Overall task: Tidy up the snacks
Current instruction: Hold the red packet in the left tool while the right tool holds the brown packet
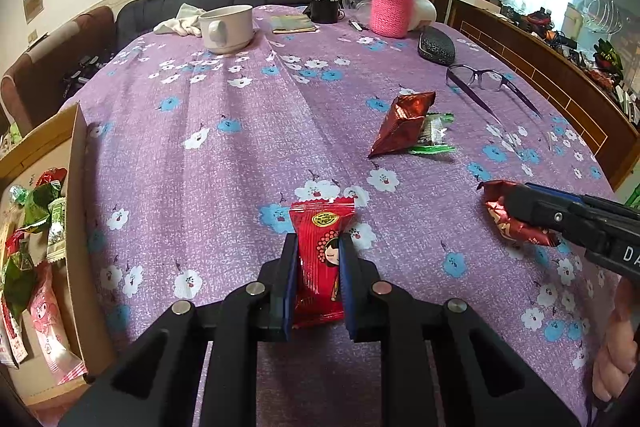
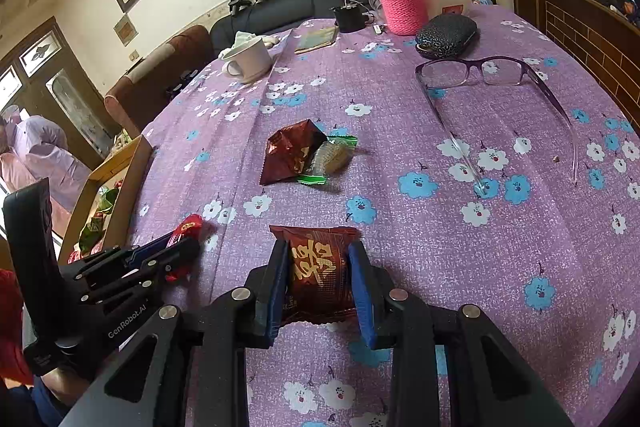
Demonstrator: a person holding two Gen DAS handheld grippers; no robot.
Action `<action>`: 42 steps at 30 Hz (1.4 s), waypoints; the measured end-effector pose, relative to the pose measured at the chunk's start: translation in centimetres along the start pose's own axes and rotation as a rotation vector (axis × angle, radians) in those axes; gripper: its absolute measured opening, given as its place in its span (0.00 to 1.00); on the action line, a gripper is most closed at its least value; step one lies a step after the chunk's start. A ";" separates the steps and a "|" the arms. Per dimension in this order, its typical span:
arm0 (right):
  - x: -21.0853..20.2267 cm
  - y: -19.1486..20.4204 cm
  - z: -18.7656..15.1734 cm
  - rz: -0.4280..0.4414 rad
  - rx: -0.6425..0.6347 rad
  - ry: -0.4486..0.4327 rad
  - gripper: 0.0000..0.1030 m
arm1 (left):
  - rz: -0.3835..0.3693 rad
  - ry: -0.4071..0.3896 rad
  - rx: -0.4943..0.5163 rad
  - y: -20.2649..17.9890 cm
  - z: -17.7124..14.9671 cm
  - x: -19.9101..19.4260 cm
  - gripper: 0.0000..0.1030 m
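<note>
The cardboard box (image 1: 78, 187) at my left is being cut off by the frame edge, so only part of its contents is showing: green, pink and red packets lying mixed together, their labels too small to read. The lower end of each packet I am holding is sitting hidden between my blue pads. My left gripper (image 1: 319, 259) is pinching the red snack packet (image 1: 320, 247) with the jaws narrowed to the packet's width, pads pressing both long edges; its long axis is running along my fingers, the crimped top pointing away from me over the purple flowered counter (image 1: 240, 131). My right gripper (image 2: 320, 267) is pinching the brown snack packet (image 2: 318, 267) the same way, jaws set somewhat wider, crimped end pointing forward, printed face up. In the left wrist view that packet is showing crumpled at the jaw tips. A dark red foil pouch (image 2: 294, 151) and a green-edged wrapped sweet (image 2: 330, 157) are lying touching each other mid-counter. Purple glasses (image 2: 488, 75) are resting unfolded at the right, near a dark glasses case (image 2: 446, 35).
</note>
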State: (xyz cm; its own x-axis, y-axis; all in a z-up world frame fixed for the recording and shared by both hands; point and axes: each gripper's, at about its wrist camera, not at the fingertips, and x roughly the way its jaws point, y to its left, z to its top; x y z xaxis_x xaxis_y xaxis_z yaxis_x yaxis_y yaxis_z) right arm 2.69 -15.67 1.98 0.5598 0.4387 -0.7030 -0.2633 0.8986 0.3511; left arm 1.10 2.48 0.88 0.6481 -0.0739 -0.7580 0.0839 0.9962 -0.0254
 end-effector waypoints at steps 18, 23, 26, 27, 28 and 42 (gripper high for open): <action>0.1 -0.7 0.2 0.018 0.042 0.016 0.31 | 0.001 0.017 0.009 0.0 0.0 0.7 0.17; 0.3 -1.0 0.2 0.017 0.047 0.018 0.31 | -0.001 0.019 0.011 0.0 0.0 0.7 0.17; 0.6 -1.7 0.3 0.043 0.079 0.032 0.31 | -0.002 0.019 0.011 0.0 0.0 0.7 0.17; 0.5 -1.8 0.3 0.049 0.087 0.031 0.31 | -0.002 0.019 0.012 0.0 0.0 0.7 0.17; 0.5 -1.9 0.3 0.053 0.091 0.030 0.31 | -0.002 0.019 0.012 0.0 0.0 0.7 0.17; -0.7 -0.4 0.2 0.033 0.021 -0.030 0.31 | -0.008 -0.039 0.046 -1.2 0.0 -0.5 0.17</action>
State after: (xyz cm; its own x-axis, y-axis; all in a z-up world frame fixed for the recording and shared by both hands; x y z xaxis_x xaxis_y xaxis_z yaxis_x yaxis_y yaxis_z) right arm 2.60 -16.28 2.48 0.5746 0.4673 -0.6719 -0.2657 0.8830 0.3870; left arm 0.66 1.33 1.26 0.6761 -0.0843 -0.7319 0.1229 0.9924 -0.0008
